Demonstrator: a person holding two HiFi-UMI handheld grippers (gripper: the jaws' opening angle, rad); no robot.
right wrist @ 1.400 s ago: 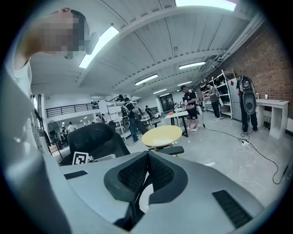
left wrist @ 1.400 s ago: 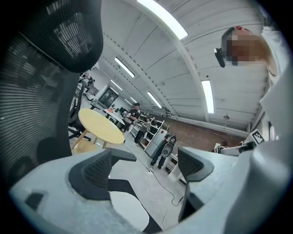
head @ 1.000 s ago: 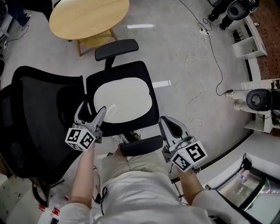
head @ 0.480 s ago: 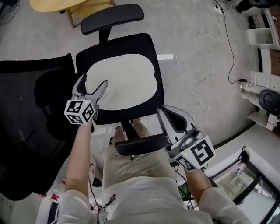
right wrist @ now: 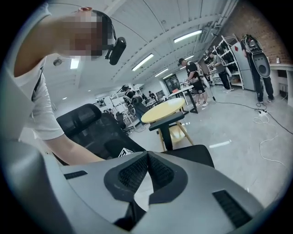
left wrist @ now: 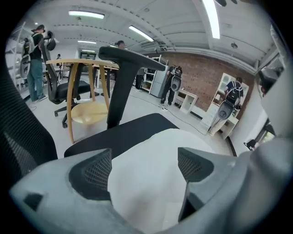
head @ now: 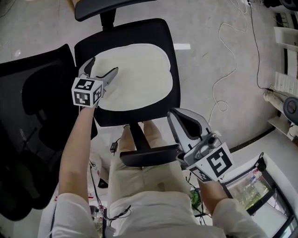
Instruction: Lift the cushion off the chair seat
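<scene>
A white cushion (head: 137,74) lies flat on the black chair seat (head: 170,42). My left gripper (head: 102,68) is open at the cushion's left edge, one finger at each side of that edge. In the left gripper view the cushion (left wrist: 151,183) fills the gap between the open left gripper (left wrist: 144,167) jaws, with the black seat (left wrist: 123,135) beyond. I cannot tell whether the fingers touch it. My right gripper (head: 173,116) is shut and empty, off the seat's near right corner. In its own view the right gripper (right wrist: 147,157) has its pads pressed together.
The black mesh chair back (head: 32,121) stands at the left. One armrest (head: 149,155) sits beside my right gripper, the other armrest (head: 107,7) beyond the seat. White cables (head: 223,42) lie on the floor at right. A round wooden table (left wrist: 84,64) stands behind the chair.
My left gripper has moved forward, from beside the seat's near left corner onto the cushion's left edge, still open. The right gripper has stayed shut near the near armrest.
</scene>
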